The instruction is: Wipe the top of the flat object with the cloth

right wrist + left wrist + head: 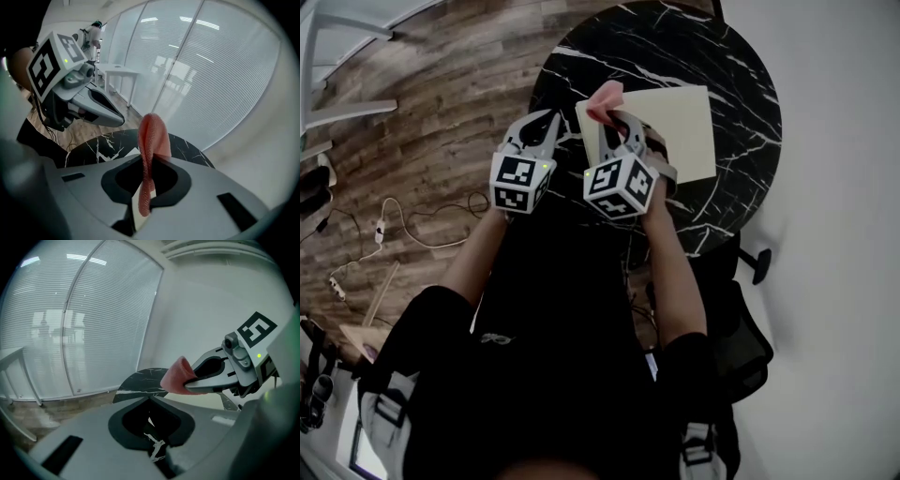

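Note:
A cream flat square object point(684, 127) lies on a round black marble table point(675, 47). My right gripper point(614, 122) hovers over the object's near left corner, shut on a pink cloth point(605, 97) that sticks up past its tips. In the right gripper view the cloth point(152, 136) runs pinched between the jaws of the right gripper point(147, 164). My left gripper point(551, 120) is just to the left, over the table's edge, shut with nothing in it point(149, 401). From the left gripper view, the right gripper point(215, 376) and cloth point(176, 376) are close on the right.
Wooden floor with white cables point(422, 220) spreads to the left of the table. A white wall point(844, 141) runs along the right. A black chair point(741, 328) stands by the person's right side. White furniture legs point(337, 56) are at the top left.

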`<action>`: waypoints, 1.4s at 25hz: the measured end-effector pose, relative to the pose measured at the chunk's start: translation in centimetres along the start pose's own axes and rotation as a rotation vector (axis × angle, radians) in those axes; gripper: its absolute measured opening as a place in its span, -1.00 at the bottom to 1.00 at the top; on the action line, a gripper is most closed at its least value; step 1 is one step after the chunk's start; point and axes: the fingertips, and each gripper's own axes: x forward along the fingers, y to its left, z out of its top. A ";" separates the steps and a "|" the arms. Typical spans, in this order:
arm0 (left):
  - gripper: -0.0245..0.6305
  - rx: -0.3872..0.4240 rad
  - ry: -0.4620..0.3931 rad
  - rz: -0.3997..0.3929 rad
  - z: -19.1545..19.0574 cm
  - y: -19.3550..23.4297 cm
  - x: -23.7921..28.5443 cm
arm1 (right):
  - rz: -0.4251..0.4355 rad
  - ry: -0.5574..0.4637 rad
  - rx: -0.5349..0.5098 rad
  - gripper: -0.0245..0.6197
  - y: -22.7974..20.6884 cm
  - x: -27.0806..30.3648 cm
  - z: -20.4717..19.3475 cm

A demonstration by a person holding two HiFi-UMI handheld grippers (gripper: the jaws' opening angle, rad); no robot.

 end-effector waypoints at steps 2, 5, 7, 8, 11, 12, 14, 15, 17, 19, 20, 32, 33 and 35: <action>-0.93 -0.001 0.028 -0.016 -0.8 0.3 0.6 | 0.028 0.025 0.006 -0.86 0.7 1.6 -0.2; -0.93 0.014 0.061 -0.042 -1.7 0.6 1.3 | 0.060 0.074 -0.010 -0.86 1.9 3.7 -1.1; -0.93 0.019 0.072 -0.055 -2.1 0.9 1.8 | 0.075 0.094 -0.029 -0.86 2.5 4.9 -1.8; -0.93 0.018 0.075 -0.058 -2.2 1.1 2.0 | 0.088 0.098 -0.020 -0.86 2.8 5.4 -2.0; -0.93 0.021 0.084 -0.057 -2.3 1.8 2.7 | 0.131 0.102 0.048 -0.85 3.3 6.3 -2.6; -0.93 0.022 0.090 -0.052 -2.5 2.0 2.9 | 0.137 0.101 0.064 -0.85 3.4 6.4 -2.8; -0.93 0.021 0.103 -0.046 -3.0 2.4 3.3 | 0.142 0.094 0.094 -0.85 3.5 6.7 -3.0; -0.93 0.021 0.107 -0.045 -3.1 2.4 3.4 | 0.145 0.088 0.117 -0.85 3.6 6.7 -3.0; -0.93 0.022 0.112 -0.048 -3.2 2.4 3.5 | 0.156 0.072 0.183 -0.85 3.5 6.7 -3.0; -0.93 0.022 0.118 -0.052 -3.4 2.1 3.5 | 0.171 0.050 0.260 -0.85 3.4 6.7 -3.1; -0.93 0.022 0.122 -0.055 -3.5 2.0 3.5 | 0.179 0.039 0.296 -0.85 3.4 6.6 -3.1; -0.93 0.038 0.139 -0.076 -3.9 0.5 4.0 | 0.191 0.013 0.320 -0.85 3.8 5.6 -4.0; -0.93 0.039 0.140 -0.078 -4.0 0.4 4.0 | 0.190 0.014 0.316 -0.85 3.9 5.5 -4.2; -0.93 0.040 0.142 -0.082 -4.0 0.2 4.0 | 0.189 0.018 0.307 -0.85 4.1 5.3 -4.5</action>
